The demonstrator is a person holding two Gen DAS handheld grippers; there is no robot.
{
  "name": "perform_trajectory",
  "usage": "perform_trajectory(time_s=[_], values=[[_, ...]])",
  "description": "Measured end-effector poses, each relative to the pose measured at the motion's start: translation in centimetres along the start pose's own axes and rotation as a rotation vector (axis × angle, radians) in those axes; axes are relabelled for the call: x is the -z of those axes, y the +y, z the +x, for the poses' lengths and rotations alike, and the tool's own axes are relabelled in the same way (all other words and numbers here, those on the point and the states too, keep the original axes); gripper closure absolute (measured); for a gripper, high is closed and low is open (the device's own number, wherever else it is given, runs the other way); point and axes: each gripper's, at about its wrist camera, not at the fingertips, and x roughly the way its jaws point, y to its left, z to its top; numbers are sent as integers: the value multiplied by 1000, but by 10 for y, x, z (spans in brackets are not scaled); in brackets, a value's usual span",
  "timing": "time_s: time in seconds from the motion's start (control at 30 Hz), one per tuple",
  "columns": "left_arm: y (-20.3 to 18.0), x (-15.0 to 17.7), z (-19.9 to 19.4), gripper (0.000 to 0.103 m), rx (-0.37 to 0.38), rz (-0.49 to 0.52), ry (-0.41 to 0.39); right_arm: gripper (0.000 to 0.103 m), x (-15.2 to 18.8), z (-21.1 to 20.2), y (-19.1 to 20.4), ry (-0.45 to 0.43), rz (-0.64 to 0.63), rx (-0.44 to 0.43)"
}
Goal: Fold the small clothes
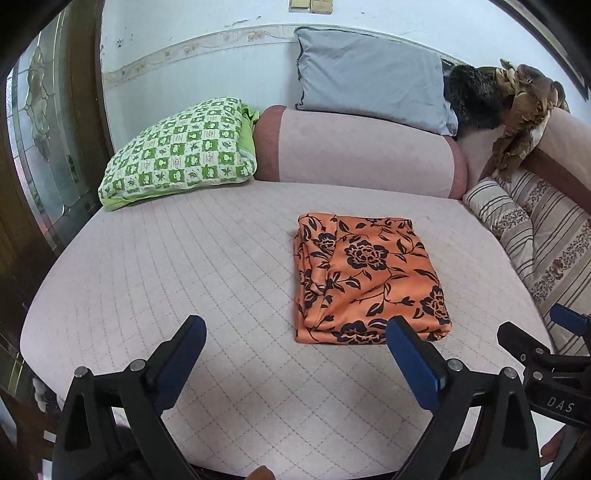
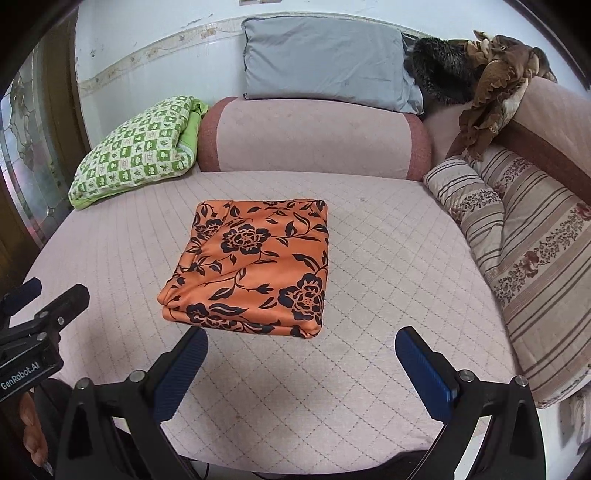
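Folding looking finished: orange floral garment (image 2: 255, 266) is lying squared on the quilted sofa seat (image 2: 369, 295), while left gripper (image 1: 295, 332) and right gripper (image 2: 301, 345) are hovering nearby, spread and empty; tidying loose edges would help.

Soft, even daylight fills both views, bright without harshness; the pale wall (image 1: 166, 33) at the back is the lightest area, slightly washed out. Shadows are faint: a thin dark line under the folded orange cloth (image 2: 255, 266) and a dim patch beneath each hand-held gripper. Fisheye distortion is strong (the bed (image 1: 147, 266) edge and wall border bow into curves), and black vignetting cuts the corners. Focus is sharp at centre, softer toward the rims
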Motion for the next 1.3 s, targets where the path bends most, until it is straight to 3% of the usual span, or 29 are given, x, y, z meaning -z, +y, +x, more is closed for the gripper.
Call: perform_trajectory(time_s=[1.3], values=[[-8, -11, 13, 5, -22, 49, 7, 0, -13, 3, -5, -20, -25, 10]])
